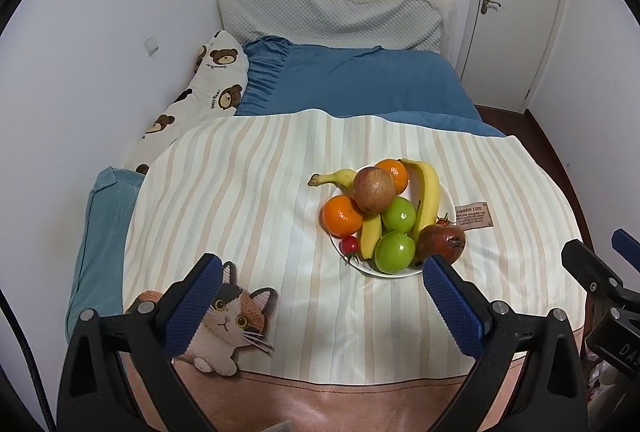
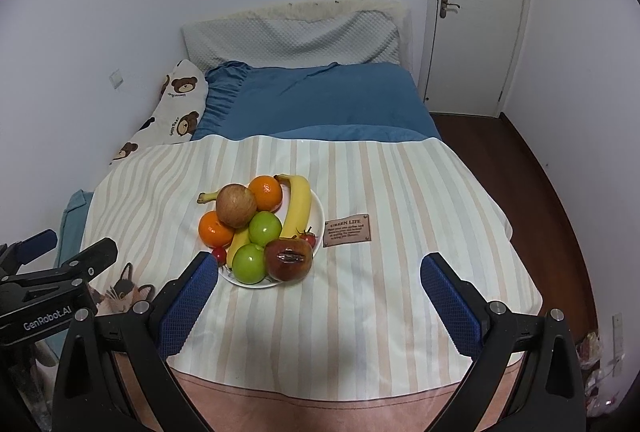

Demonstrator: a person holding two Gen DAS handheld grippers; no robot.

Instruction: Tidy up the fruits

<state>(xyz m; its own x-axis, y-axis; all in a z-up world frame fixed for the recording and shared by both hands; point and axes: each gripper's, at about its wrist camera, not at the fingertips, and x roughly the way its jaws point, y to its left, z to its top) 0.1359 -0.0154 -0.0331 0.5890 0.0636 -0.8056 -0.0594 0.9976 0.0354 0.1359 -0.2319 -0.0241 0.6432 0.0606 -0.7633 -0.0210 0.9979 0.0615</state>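
A white plate (image 1: 447,197) (image 2: 319,216) on the striped blanket holds a pile of fruit: a brown-red apple (image 1: 374,189) (image 2: 236,205) on top, two oranges (image 1: 343,216) (image 2: 266,193), two green apples (image 1: 395,252) (image 2: 249,264), two bananas (image 1: 427,197) (image 2: 298,205), a dark pomegranate (image 1: 442,242) (image 2: 289,259) and small red tomatoes (image 1: 350,244) (image 2: 307,236). My left gripper (image 1: 322,288) is open and empty, just short of the plate. My right gripper (image 2: 318,284) is open and empty, near the plate's front edge.
The striped blanket (image 1: 248,191) (image 2: 400,191) covers a bed with a blue sheet (image 1: 360,79), a bear-print pillow (image 1: 216,79) and a grey headboard cushion (image 1: 332,15). A cat patch (image 1: 228,320) and a brown label (image 2: 347,230) are on the blanket. A door (image 2: 476,11) stands at right.
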